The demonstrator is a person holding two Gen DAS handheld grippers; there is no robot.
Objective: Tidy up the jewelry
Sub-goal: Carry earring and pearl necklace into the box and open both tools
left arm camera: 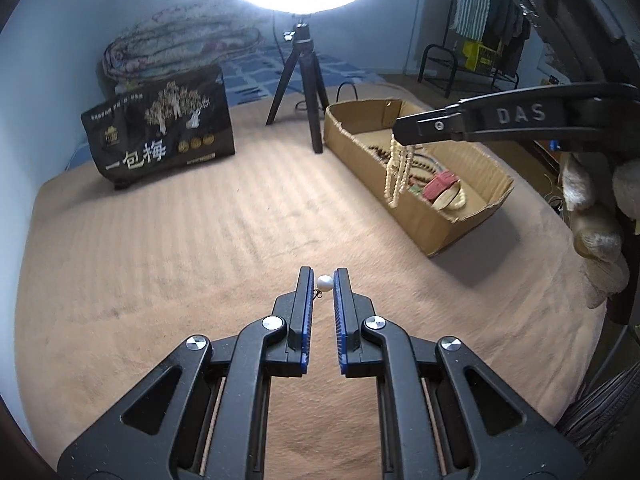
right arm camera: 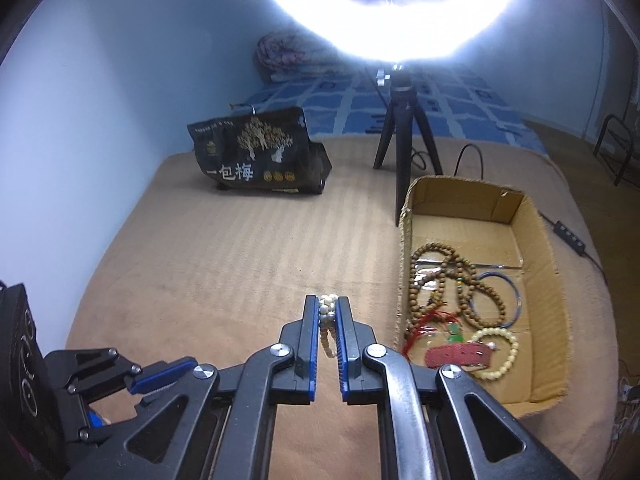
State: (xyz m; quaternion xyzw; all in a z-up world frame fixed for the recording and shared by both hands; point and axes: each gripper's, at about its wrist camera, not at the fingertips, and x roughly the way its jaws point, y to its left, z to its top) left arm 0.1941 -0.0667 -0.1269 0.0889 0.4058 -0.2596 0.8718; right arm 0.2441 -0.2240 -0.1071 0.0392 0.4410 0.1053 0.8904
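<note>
The left gripper (left arm camera: 323, 280) pinches a small white pearl (left arm camera: 324, 282) between its fingers, above the tan blanket (left arm camera: 200, 240). Only the left view shows the pearl. The right gripper (right arm camera: 328, 312) is closed on a cream bead string (right arm camera: 328, 320), which the left view shows dangling over the cardboard box (right arm camera: 544, 280). The right view looks down into the box, at the brown beads (right arm camera: 460, 280) inside.
</note>
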